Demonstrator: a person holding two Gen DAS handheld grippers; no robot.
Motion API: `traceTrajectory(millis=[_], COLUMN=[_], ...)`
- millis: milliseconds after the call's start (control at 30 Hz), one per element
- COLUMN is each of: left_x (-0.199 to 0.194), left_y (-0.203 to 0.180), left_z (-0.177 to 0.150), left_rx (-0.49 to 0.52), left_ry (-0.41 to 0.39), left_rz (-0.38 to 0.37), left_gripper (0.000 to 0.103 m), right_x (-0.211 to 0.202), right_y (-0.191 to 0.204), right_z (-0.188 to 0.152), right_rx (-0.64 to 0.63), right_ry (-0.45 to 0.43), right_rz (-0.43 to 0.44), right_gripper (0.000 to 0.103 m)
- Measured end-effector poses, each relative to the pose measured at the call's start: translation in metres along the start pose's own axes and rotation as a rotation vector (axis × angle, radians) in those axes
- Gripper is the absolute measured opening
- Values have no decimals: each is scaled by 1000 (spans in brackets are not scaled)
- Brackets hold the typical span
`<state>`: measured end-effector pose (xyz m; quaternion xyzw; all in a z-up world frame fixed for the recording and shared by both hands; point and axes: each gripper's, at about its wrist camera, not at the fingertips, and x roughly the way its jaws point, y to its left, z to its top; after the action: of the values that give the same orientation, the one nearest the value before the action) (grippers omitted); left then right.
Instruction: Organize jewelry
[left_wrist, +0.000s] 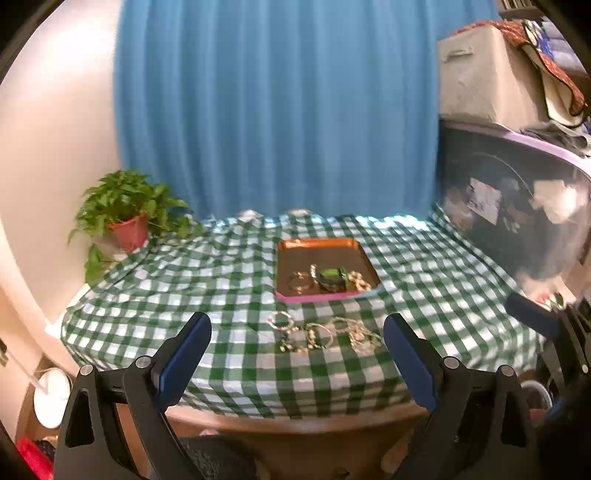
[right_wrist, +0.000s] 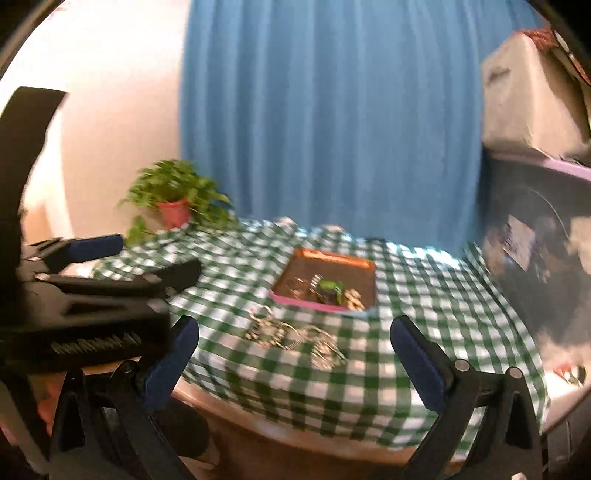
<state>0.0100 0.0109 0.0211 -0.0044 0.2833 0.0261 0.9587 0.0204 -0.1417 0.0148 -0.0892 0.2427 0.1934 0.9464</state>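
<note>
A brown tray with a pink front rim (left_wrist: 317, 296) (right_wrist: 306, 303) sits mid-table and holds gold bangles, chains and a green-and-black item (left_wrist: 332, 276) (right_wrist: 330, 288). Several loose bangles and chains (left_wrist: 325, 334) (right_wrist: 295, 338) lie on the checked cloth in front of the tray. My left gripper (left_wrist: 297, 345) is open and empty, held back from the table's front edge. My right gripper (right_wrist: 293, 350) is open and empty, also short of the loose jewelry. The left gripper also shows at the left of the right wrist view (right_wrist: 122, 258).
A green-and-white checked cloth (left_wrist: 184, 295) covers the round table. A potted plant (left_wrist: 129, 229) (right_wrist: 173, 210) stands at the back left. A blue curtain hangs behind. A dark purple-rimmed bin (left_wrist: 517, 206) and a grey box crowd the right side.
</note>
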Motion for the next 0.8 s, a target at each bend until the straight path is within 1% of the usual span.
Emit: traceTrajectory(millis=[67,133,167,233,300,400,433,467,567,600,667,767,800], left_x=[2,8,14,23,41,69,78,91,120,127,143,161,167], left_y=[2,0,-1,-1,2,5,6,10,15,16,23,34,39], left_z=[-1,-4,-7,-14,-22,-36,-41,-46,-63,-68,-78,-88,-90], left_rx=[-17,-1,12,6,-3,-19,-36,-67,-138,-147,-162,-168,-174], left_ry=[-9,-9,-7,-4,35,104,130,176,258,268,283,267,260], left_rz=[14,20,33,31,17,-14,-20,-42,-92,-104,-154,-158,-142], left_gripper=[94,94,94,94,94,94,94,94,94,94,94,94,94], right_x=[2,9,15,30,45,71,77,84,103,107,123,136,140], right_y=[1,0,-1,-7,-16,-18,-17,-15,-13,-14,-14,-22,-24], right_z=[2,0,-2,-9,-21,-38,-44,-49,-62,-67,-76,-84,-85], right_rx=[10,23,35,79,118,136,131,120,96,86,61,65,60], right_ry=[-1,7,28,62,86,146,158,173,192,191,207,182,176], right_rz=[0,16,33,70,116,136,134,127,72,60,58,42,21], right_gripper=[103,103,103,103,103,101,99,98,97,97,96,96,96])
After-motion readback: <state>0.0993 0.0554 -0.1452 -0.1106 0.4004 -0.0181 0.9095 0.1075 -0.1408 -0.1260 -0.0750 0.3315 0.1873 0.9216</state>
